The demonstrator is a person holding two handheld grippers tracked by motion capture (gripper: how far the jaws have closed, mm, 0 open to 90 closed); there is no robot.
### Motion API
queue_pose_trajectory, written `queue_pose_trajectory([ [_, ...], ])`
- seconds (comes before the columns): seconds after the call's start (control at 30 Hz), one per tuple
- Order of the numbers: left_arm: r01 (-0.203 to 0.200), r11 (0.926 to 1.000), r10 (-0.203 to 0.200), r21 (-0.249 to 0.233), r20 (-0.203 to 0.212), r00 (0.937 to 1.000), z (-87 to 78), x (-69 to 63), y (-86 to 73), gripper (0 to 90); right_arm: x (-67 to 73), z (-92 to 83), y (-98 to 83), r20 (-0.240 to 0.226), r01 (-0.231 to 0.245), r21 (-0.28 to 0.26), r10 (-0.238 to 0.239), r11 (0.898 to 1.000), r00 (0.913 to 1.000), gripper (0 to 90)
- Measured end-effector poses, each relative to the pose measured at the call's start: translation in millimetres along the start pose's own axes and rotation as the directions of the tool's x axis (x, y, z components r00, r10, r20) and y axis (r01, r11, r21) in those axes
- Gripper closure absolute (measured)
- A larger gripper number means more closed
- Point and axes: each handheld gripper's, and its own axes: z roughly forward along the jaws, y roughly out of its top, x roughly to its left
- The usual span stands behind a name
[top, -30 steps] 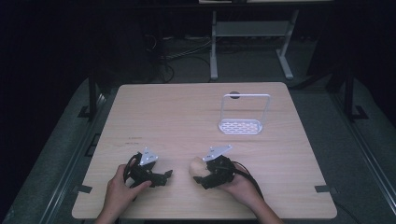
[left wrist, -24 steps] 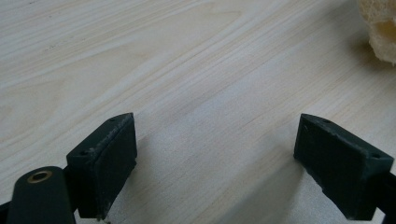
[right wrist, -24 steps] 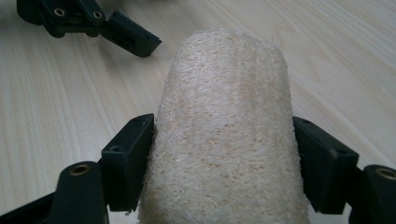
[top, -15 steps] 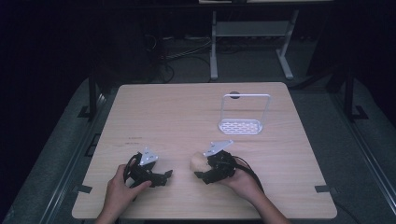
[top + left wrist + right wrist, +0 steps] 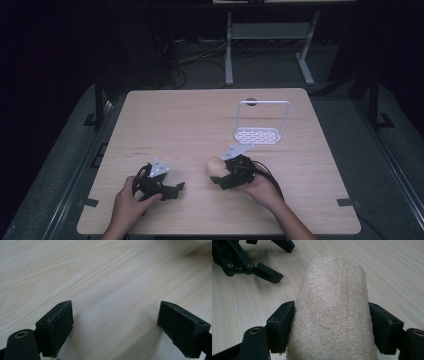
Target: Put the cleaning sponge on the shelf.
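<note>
Fingers of right gripper [image 5: 331, 326] clamp pale fibrous loofah [image 5: 332, 312] from both sides; we see pads pressed into its flanks. Loofah sits at near-centre of wooden table [image 5: 190, 120], between our two hands. Left gripper [image 5: 116, 327] jaws spread wide, nothing between, just bare wood. White wire rack [image 5: 261, 122] stands farther back on right half, apart from both grippers.
</note>
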Motion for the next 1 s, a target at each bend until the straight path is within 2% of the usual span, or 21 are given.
queue_pose_trajectory([
  [0.33,0.000,1.0000,0.000,0.000,0.000,1.0000,0.0,0.0,0.0,12.6,-6.4,-3.5,-0.7,0.020,-0.012,-0.008,0.012,1.000,0.9997,27.3],
  [1.0,-0.004,1.0000,0.004,0.003,0.000,1.0000,-0.2,0.3,0.0,12.6,-32.1,-21.1,-7.7,0.089,-0.070,-0.038,0.073,0.997,0.9933,27.4],
])
